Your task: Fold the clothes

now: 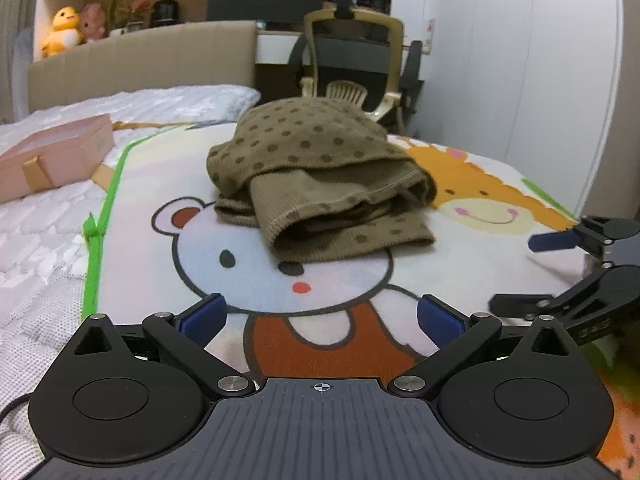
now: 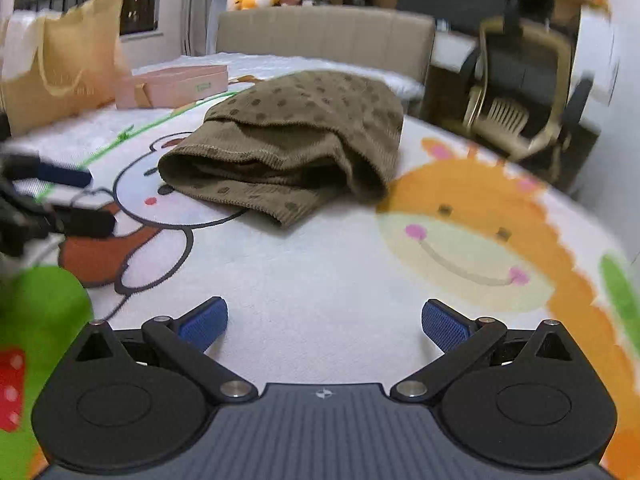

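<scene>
A brown polka-dot garment (image 1: 320, 176) lies folded in a small bundle on a cartoon-print blanket (image 1: 248, 264); it also shows in the right wrist view (image 2: 296, 144). My left gripper (image 1: 320, 316) is open and empty, a short way in front of the bundle, over the bear print. My right gripper (image 2: 324, 320) is open and empty, in front of the bundle and to its right. The right gripper also shows at the right edge of the left wrist view (image 1: 536, 272), and the left gripper at the left edge of the right wrist view (image 2: 80, 200).
A pink gift box (image 1: 52, 156) sits on the white bedding to the left. A tan paper bag (image 2: 60, 60) stands beyond it. A desk chair (image 1: 356, 68) stands past the bed's far right corner. Plush toys (image 1: 64, 28) sit on the headboard shelf.
</scene>
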The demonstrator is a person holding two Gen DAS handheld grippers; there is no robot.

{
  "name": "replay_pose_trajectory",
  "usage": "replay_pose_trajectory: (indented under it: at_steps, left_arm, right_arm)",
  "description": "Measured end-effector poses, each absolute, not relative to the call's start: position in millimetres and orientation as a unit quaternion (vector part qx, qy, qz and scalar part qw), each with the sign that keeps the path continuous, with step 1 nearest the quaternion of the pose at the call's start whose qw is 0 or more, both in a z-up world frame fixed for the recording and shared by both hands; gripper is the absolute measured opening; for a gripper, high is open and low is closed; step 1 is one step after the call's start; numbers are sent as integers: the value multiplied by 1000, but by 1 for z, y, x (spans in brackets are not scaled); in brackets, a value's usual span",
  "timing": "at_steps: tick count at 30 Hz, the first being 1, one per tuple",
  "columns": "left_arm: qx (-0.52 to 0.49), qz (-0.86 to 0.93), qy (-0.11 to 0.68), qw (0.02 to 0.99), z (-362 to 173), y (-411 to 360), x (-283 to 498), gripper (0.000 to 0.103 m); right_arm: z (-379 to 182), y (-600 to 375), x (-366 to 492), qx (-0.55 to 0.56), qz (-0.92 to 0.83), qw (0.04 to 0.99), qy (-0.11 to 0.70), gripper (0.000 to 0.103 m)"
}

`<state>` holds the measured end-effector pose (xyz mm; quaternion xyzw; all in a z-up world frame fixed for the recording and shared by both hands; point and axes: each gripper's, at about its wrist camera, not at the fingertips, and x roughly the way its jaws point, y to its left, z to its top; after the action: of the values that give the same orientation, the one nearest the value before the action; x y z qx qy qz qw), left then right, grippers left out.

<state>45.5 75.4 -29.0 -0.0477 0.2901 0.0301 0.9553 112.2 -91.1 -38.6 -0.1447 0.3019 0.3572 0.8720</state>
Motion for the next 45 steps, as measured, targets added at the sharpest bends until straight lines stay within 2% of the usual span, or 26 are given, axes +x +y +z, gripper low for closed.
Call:
replay_pose_trajectory:
  at_steps: [5,11,45]
  left_arm:
    - [-59,40,327,942,-36,79,57,103]
    - [-9,53,346,937,-39,65,62,103]
    - [-13,51,347,937,-38,67,61,103]
  right_arm:
    - [-41,-95,116,-125,364,868,314,103]
    - [-41,-93,115,-126,362,869,314,103]
    - [-40,-91,115,-126,361,869,314,103]
